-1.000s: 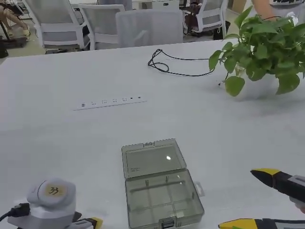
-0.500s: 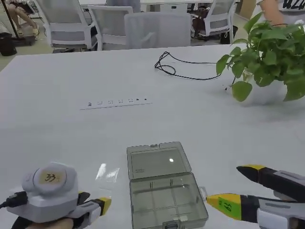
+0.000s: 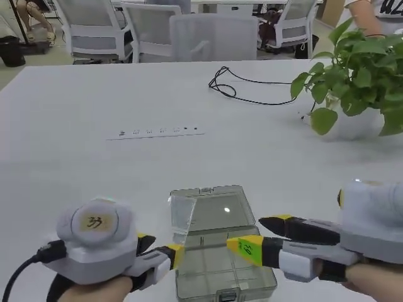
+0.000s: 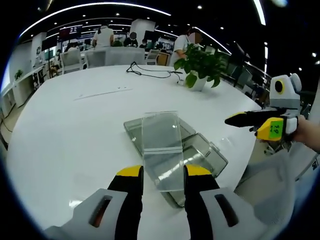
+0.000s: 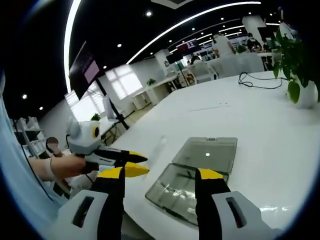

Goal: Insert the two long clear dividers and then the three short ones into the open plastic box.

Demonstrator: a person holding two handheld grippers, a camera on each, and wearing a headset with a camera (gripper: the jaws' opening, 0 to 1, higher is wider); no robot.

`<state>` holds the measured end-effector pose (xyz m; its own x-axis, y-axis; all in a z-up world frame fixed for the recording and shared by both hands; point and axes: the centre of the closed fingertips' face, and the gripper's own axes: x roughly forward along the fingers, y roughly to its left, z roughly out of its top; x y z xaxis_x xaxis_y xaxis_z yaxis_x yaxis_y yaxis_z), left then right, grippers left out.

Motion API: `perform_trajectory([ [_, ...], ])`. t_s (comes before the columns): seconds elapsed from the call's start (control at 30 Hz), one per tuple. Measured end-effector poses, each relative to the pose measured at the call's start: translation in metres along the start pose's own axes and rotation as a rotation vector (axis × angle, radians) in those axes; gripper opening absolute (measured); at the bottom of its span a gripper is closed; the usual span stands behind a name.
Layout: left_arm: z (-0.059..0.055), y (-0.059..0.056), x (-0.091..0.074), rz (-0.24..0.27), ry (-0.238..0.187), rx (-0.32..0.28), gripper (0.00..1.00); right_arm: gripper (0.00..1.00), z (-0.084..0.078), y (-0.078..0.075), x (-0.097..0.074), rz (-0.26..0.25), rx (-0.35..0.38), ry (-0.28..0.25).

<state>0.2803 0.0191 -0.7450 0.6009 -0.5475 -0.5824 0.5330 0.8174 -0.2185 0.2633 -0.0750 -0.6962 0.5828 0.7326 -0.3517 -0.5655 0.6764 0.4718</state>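
Our left gripper (image 3: pixel 160 250) is clamped on the near end of a clear divider (image 4: pixel 161 150), its long axis pointing straight ahead toward the desk's (image 3: pixel 94 170) far edge. The open box (image 3: pixel 208 277) lies just right of it, by the near edge. Our right gripper (image 3: pixel 247 231) hovers spread and empty at the box's right side.

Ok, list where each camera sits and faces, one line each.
Head view: on the head, looking forward-down at the open smoky plastic box; left gripper and right gripper show.
Left gripper view: on that gripper, along jaws clamping a flat clear divider; right gripper shows.
Right gripper view: on that gripper, open jaws toward the box.
All share box and leafy green potted plant.
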Motion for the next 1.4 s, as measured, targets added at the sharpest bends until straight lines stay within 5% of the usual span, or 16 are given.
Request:
perform_trajectory([
  [0.33, 0.009, -0.028, 0.000, -0.047, -0.041, 0.018, 0.30, 0.37, 0.010, -0.002, 0.023, -0.006, 0.121, -0.040],
  [0.87, 0.018, -0.042, 0.002, -0.052, -0.096, 0.001, 0.30, 0.16, 0.010, -0.001, 0.041, -0.004, 0.260, -0.046],
  [1.4, 0.020, -0.047, 0.004, -0.066, -0.117, -0.025, 0.30, 0.04, 0.009, -0.001, 0.043, -0.010, 0.265, -0.032],
])
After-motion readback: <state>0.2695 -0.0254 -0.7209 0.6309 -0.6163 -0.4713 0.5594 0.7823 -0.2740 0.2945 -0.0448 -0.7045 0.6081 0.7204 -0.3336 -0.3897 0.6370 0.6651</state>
